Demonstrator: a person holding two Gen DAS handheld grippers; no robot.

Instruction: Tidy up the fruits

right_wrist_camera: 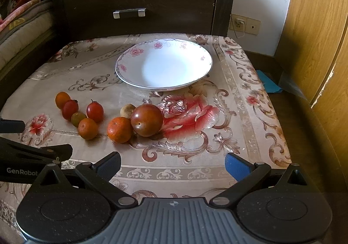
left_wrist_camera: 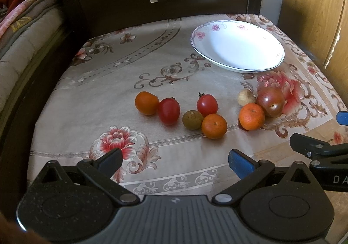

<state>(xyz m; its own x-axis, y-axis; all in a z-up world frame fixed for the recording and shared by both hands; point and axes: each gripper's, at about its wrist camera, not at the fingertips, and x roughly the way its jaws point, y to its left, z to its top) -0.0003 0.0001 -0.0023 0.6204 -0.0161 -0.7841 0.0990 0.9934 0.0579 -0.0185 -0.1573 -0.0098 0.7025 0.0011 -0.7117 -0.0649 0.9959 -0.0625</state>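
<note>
Several small fruits lie in a loose row on the flowered tablecloth: oranges (left_wrist_camera: 146,103) (left_wrist_camera: 214,126) (left_wrist_camera: 251,116), two red tomatoes (left_wrist_camera: 168,110) (left_wrist_camera: 207,105), a greenish fruit (left_wrist_camera: 192,119), a pale brown one (left_wrist_camera: 245,97) and a large dark red fruit (left_wrist_camera: 271,101) (right_wrist_camera: 147,120). Behind them stands a white plate (left_wrist_camera: 217,26) (right_wrist_camera: 128,56) with pink flowers on its rim, nothing in it. My left gripper (left_wrist_camera: 175,162) is open, short of the fruits, holding nothing. My right gripper (right_wrist_camera: 173,164) is open too, near the table's front edge.
A dark wooden drawer unit (right_wrist_camera: 141,0) with a metal handle stands behind the table. Folded bedding (left_wrist_camera: 24,26) lies to the left, a wooden door (right_wrist_camera: 315,37) to the right. The right gripper's fingers (left_wrist_camera: 313,148) show at the left wrist view's right edge.
</note>
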